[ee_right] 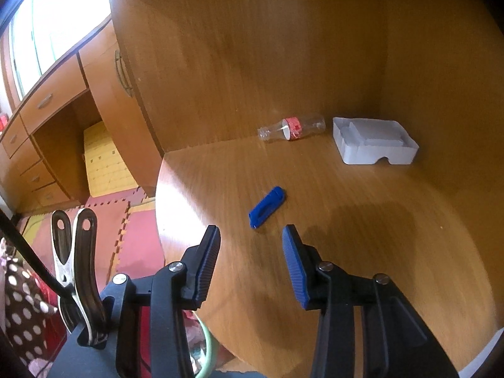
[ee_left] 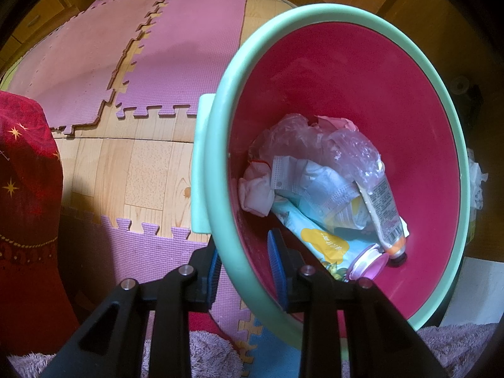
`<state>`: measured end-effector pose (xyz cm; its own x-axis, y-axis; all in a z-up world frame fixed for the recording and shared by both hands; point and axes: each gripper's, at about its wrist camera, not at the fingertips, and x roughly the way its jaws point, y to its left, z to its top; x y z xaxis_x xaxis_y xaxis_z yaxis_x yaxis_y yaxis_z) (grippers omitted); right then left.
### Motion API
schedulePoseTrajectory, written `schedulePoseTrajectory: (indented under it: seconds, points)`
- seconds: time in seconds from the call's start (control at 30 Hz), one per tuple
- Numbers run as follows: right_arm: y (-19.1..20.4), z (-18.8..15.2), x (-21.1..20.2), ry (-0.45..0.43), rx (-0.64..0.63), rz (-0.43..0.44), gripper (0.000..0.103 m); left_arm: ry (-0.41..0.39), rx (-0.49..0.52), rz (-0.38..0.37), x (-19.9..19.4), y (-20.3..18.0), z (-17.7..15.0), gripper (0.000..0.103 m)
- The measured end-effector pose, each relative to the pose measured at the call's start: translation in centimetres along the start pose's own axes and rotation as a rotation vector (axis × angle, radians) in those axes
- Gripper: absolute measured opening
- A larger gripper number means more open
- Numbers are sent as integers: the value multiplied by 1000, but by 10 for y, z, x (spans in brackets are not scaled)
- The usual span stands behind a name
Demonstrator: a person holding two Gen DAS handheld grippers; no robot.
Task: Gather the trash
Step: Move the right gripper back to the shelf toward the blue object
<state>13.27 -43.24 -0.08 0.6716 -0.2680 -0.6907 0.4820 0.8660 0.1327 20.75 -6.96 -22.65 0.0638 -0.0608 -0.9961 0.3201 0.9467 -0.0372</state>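
A bin (ee_left: 315, 19) with a mint-green rim and a pink inside hangs tilted over the floor. My left gripper (ee_left: 244, 245) is shut on its near rim, one blue pad outside and one inside. In the bin lie a crumpled plastic bag (ee_left: 299, 138), a face mask (ee_left: 318, 182), a wipes pack (ee_left: 327, 245) and a tube (ee_left: 384, 214). My right gripper (ee_right: 251, 230) is open with nothing in it, above a wooden tabletop (ee_right: 378, 236). Just beyond its tips lies a small blue plastic piece (ee_right: 267, 207). Against the back wall lie a clear bottle (ee_right: 291, 129) with a red label and a white tray-like box (ee_right: 375, 141).
Pink and purple foam mats (ee_left: 176, 63) cover part of the wood-pattern floor. A red cloth (ee_left: 25, 189) hangs at the left. A cabinet with drawers (ee_right: 53, 100) stands left of the table. A metal clamp (ee_right: 75, 267) and a polka-dot fabric (ee_right: 22, 302) sit beside my right gripper.
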Motion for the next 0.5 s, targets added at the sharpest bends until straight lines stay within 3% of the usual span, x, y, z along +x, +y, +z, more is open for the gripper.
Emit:
schedulePoseTrajectory:
  seconds: [0.5]
  points:
    - [11, 14, 39, 32, 0, -55, 42, 1, 0, 0, 0, 0, 0, 30]
